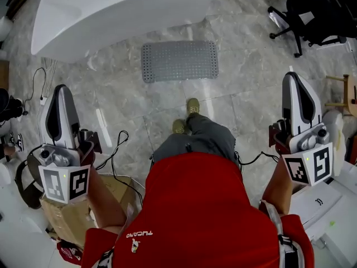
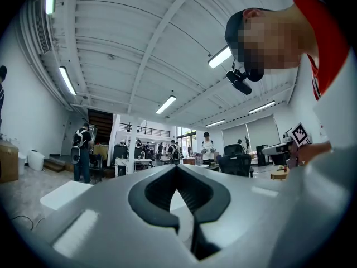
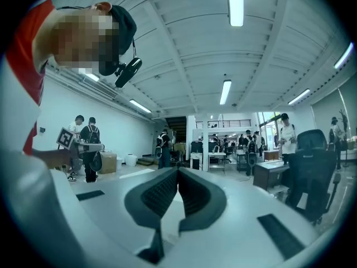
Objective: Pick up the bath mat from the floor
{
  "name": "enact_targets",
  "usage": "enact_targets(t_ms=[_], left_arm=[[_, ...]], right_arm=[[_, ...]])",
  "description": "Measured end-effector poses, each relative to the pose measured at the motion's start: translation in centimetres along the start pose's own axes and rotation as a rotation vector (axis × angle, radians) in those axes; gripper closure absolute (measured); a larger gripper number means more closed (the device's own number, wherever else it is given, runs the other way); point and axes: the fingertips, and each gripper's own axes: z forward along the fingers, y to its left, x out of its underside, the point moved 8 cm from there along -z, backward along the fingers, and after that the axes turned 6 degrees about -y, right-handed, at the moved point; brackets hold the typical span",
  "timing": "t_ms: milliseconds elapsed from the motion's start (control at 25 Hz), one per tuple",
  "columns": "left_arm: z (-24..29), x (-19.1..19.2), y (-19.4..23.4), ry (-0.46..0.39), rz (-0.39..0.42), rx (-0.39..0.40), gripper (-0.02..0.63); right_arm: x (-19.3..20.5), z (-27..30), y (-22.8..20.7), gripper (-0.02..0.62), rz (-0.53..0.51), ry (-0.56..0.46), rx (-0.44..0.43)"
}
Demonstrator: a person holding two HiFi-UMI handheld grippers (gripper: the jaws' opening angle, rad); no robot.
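Head view steeply down; gripper views level

Head view. The bath mat lies flat on the floor at upper centre of the frame, just below the bathtub, which fills the upper left. The person's shoes stand at centre, below the mat and apart from it. An office chair occupies the upper right corner. The left gripper sits at mid left and the right gripper at mid right, either side of the person, both well apart from the mat. A cardboard box lies at lower left, under the left gripper. A stool stands at the right edge.
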Motion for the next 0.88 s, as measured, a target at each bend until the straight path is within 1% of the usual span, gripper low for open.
enact_targets(t_ms=[440,640,760,880], left_arm=[[7.8,1.5,0.1,-0.021,0.028,-0.063,0.603],[11.6,3.6,-0.7,-0.016,0.035,-0.078,0.603],[13.1,5.1,-0.9,0.005,0.055,-0.098,0.603],[14.2,6.5,-0.6,0.032,0.058,-0.112,0.603]], right_arm=[[2.2,5.6,-7.4,0.594,-0.010,-0.013,0.001],[3.8,7.7,-10.7,0.594,-0.032,0.002,-0.011],[5.0,8.9,-12.1,0.594,-0.045,0.013,-0.018],[6.1,10.0,-12.8,0.594,-0.054,0.036,-0.013]])
